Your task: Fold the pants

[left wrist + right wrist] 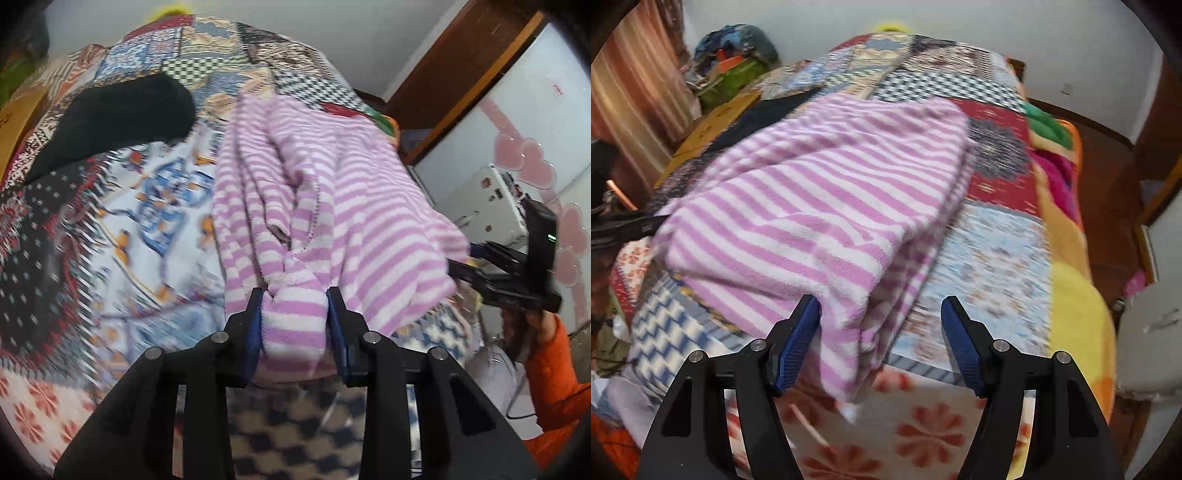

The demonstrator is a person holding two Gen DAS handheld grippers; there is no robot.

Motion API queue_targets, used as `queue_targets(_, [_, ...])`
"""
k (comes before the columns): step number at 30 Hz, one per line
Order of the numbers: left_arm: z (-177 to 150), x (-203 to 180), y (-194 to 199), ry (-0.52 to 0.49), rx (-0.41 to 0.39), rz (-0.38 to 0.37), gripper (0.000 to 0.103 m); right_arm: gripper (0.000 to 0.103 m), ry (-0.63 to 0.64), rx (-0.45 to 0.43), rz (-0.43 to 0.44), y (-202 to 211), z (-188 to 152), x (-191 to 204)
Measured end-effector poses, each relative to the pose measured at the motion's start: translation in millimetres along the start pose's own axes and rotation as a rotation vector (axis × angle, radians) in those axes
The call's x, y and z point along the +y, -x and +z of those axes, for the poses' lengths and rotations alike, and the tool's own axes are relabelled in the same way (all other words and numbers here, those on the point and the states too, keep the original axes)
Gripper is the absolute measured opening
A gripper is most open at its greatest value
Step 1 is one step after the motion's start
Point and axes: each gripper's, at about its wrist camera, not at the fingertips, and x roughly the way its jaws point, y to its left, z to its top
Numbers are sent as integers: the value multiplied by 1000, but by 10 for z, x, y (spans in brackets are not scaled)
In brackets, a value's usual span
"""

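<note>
I have one bed (1004, 258) under a patchwork quilt, and the one pair of pink-and-white striped pants (332, 206) sits across the middle of it, bunched and partly lifted at the near edge; one dark garment (110, 122) lies further back on the quilt, apart from the pants; my left gripper (294, 295) has its jaws pinching a rolled wad of the striped fabric, while my right gripper (880, 304) has its jaws spread, the left pad brushing the pants' folded corner and the other pad standing clear over the quilt; so I count two grippers and only one real hold; my worry is the fleece is thick and layered, so if I pull on with just the left, I judge the stack will skew or the wad slip out; the right could also close on one layer only, or catch the quilt
</note>
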Motion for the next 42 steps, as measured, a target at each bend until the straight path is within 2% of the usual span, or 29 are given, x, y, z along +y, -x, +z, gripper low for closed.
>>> queue_targets(3, [-17,-120,19,-24,-18,55,33,64,-36,2,10,36,-49,-117])
queue_targets(6, [74,-64,78,-15,-12,77,34,64,-28,-8,-1,147,-77,-108])
queue_targets(8, [155,-4,163,-22,-19,118,34,66,-14,-20,-17,260,-103,-110])
queue_targets(11, [328,66,310,-36,-60,184,34,66,-24,-65,-11,408,-69,-184])
queue_targets(13, [464,117,363,-40,-88,199,35,66,-51,-103,2,489,17,-244])
queue_targets(15, [657,155,380,-38,-115,206,43,66,-65,-145,8,537,115,-272])
queue_targets(19, [1070,181,217,-43,-128,183,47,66,-71,-201,3,492,426,-307])
queue_targets(25, [1597,157,-437,-81,-45,125,47,66,-92,-226,11,132,797,-392])
queue_targets(30, [1821,158,-1007,-99,52,77,47,66,-121,-197,41,-244,1004,-512])
queue_targets(35, [1894,191,-1290,-111,93,37,44,66,-162,-145,91,-593,1129,-638])
queue_targets(36, [1908,196,-1307,-115,88,29,35,60,-167,-138,105,-638,1139,-650])
queue_targets(38, [1942,198,-1323,-123,70,48,26,48,-172,-113,148,-736,1143,-653])
queue_targets(40, [1973,199,-1318,-130,61,45,21,29,-171,-100,187,-791,1126,-634])
queue_targets(42, [2003,185,-1292,-151,47,56,18,19,-170,-113,205,-787,1107,-612])
